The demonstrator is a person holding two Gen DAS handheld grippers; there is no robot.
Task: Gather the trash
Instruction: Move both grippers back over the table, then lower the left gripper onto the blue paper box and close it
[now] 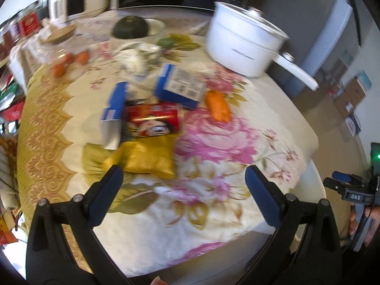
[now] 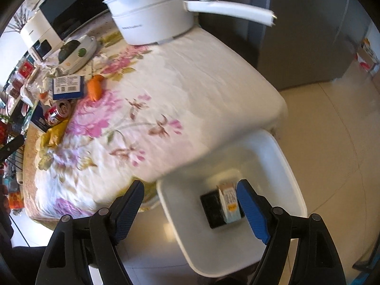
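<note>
Left tongs [image 1: 184,178]: spread wide, nothing between the pads, pointing steeply down over the near part of the floral tabletop [image 1: 225,201]. Right tongs [image 2: 190,204]: also spread and empty, held off the tabletop edge above a white bin [image 2: 280,156] on the floor; a small carton [image 2: 229,201] and a dark flat item already lie in the bin, clear of the pads.

Remaining trash sits in one cluster ahead of the left tongs. Nearest is a yellow snack packet [image 1: 147,156], just beyond the left-hand pad. Behind it, touching, lies a red drink can [image 1: 153,118] on its side, long axis running across the view. A blue-and-white carton [image 1: 114,116] stands tilted against the can's left end; a blue box [image 1: 180,86] and an orange wrapper [image 1: 217,105] lie further back.

Judgement: the left tongs are much the nearer to the cluster. The packet lies forward and slightly left of their centre line, so a short advance with a small leftward shift is called for. The white pot [image 1: 242,45] is well apart.
</note>
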